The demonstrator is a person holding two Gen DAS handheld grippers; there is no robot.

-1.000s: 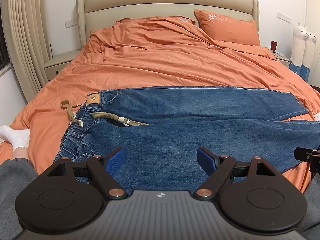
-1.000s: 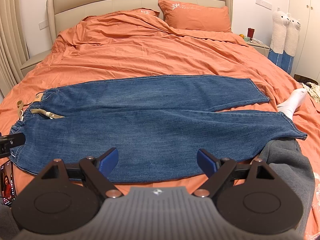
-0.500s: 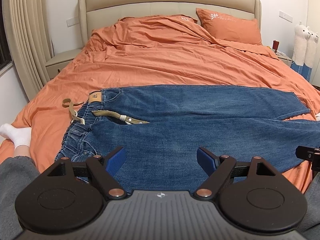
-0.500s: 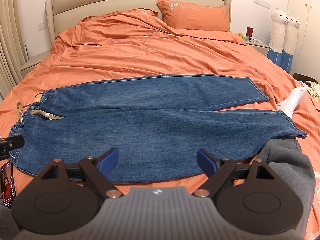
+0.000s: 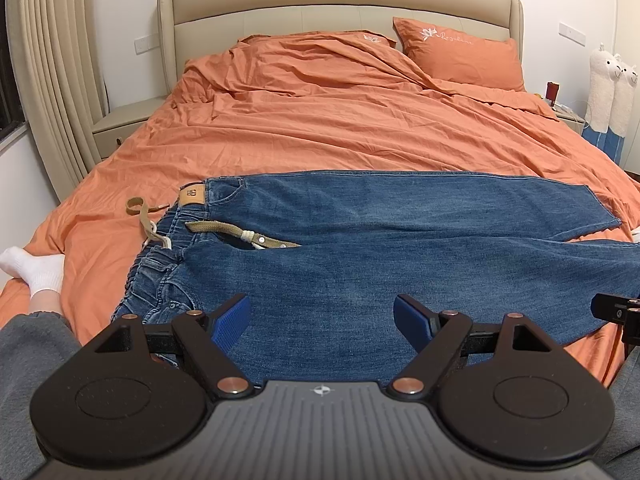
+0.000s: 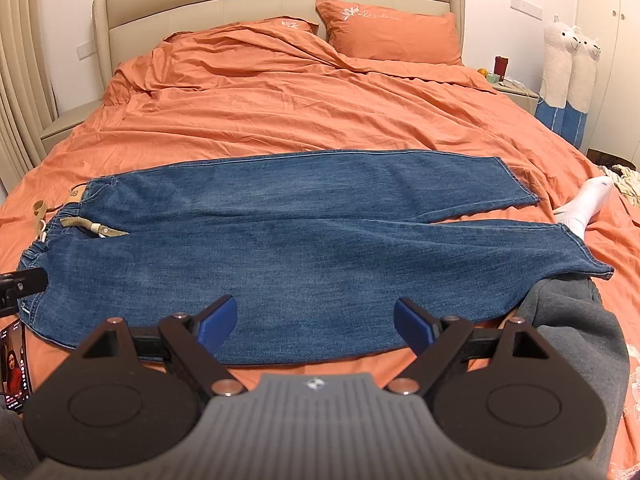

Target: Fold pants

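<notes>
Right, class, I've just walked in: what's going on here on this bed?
A person sitting on the orange bed holds a gripper in each hand. Blue jeans lie flat and unfolded across it, waistband to the left. The left gripper and the right gripper both hover open above the near edge, touching nothing.

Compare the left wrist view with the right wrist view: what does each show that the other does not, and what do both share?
Only the left wrist view shows the left gripper with its jaws apart, and the person's white-socked foot at the left edge.

Only the right wrist view shows the right gripper, also open, a phone lying at the lower left, and a white-socked foot by the hems.

Both show the jeans spread flat across the orange bed cover, waistband to the left, with the khaki drawstring loose.
</notes>
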